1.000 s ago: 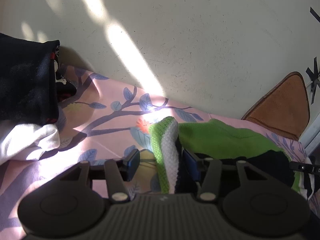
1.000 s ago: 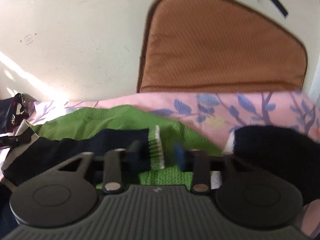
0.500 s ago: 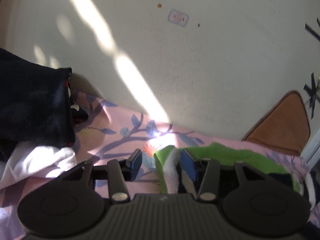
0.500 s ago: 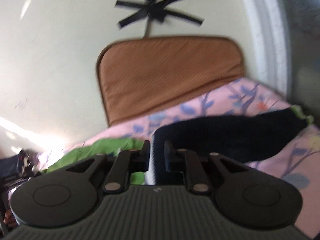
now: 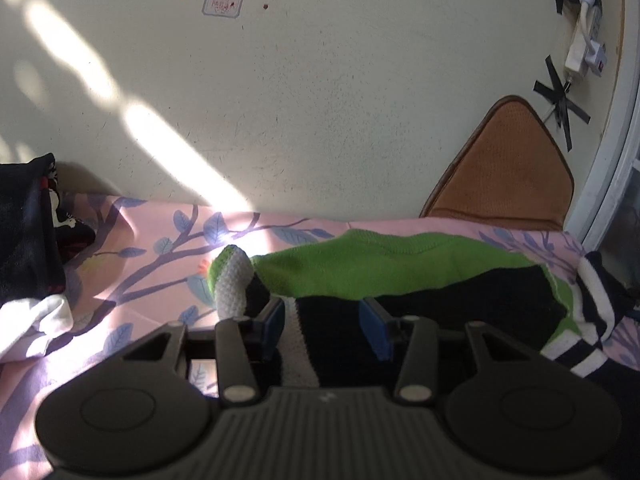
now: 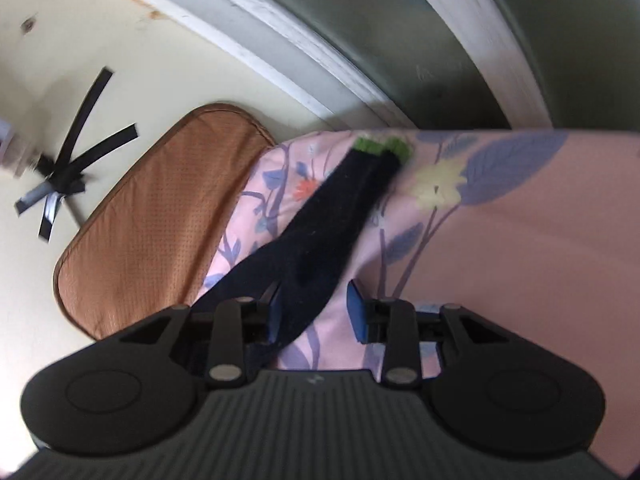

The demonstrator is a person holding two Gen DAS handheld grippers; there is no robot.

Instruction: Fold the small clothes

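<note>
A small green, black and white knitted sweater (image 5: pixel 384 264) lies on the pink flowered sheet (image 5: pixel 160 240). My left gripper (image 5: pixel 322 322) is open just above its near black and white part, with a green-and-white cuff (image 5: pixel 232 280) to the left of the left finger. In the right wrist view my right gripper (image 6: pixel 314 314) is open; the sweater's black sleeve (image 6: pixel 328 232) with a green cuff (image 6: pixel 380 146) stretches away from beside its left finger (image 6: pixel 272 312) over the sheet (image 6: pixel 520 240).
A brown cushion (image 5: pixel 504 176) leans on the cream wall at the right, also in the right wrist view (image 6: pixel 160 216). Dark and white clothes (image 5: pixel 28 240) are piled at the left. A window frame (image 6: pixel 360 64) borders the bed.
The left gripper opened wider and shifted right over the sweater's black part. The right gripper, shut on the sleeve half a second ago, swung right, tilted and opened; the sleeve now lies stretched out.
</note>
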